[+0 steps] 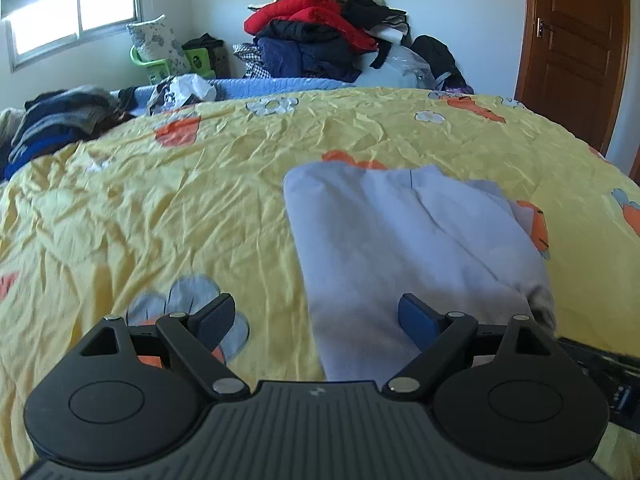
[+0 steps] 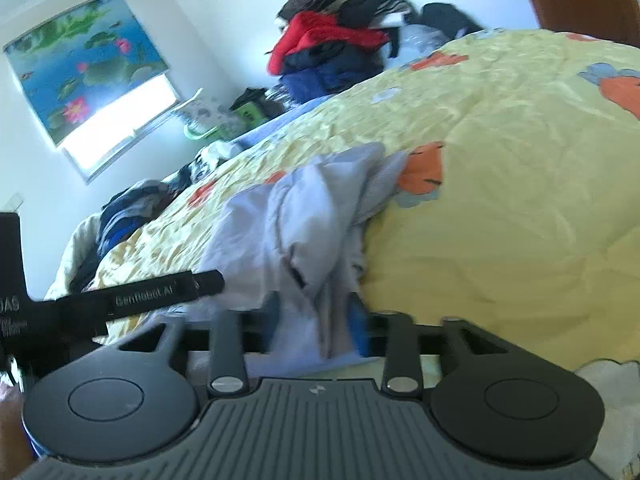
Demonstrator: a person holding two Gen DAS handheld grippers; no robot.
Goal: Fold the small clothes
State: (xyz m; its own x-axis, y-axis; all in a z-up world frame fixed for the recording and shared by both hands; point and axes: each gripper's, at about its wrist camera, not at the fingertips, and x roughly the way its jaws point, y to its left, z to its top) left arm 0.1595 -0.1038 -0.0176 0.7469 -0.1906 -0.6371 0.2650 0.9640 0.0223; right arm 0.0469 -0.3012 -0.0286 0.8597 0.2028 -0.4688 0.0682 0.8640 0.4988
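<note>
Right gripper [image 2: 316, 320] is pinched on the pale garment [image 2: 288, 220]; my left gripper [image 1: 316, 320] gapes empty over its near edge. Judging by the layers on the yellow bedspread [image 1: 160, 208], folding is partway, not finished.

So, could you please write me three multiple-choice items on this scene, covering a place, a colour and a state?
1. Where does the pale garment lie?
A. on the yellow bedspread
B. on the floor
C. on a chair

2. What colour stands out in the far clothes pile?
A. pink
B. red
C. orange

3. How do the grippers stand?
A. both open
B. both shut
C. left gripper open, right gripper shut on cloth

Key: 1 A, cloth spreads over the bedspread; 2 B, red jacket; 3 C, left fingers wide apart, right fingers pinching fabric.
</note>
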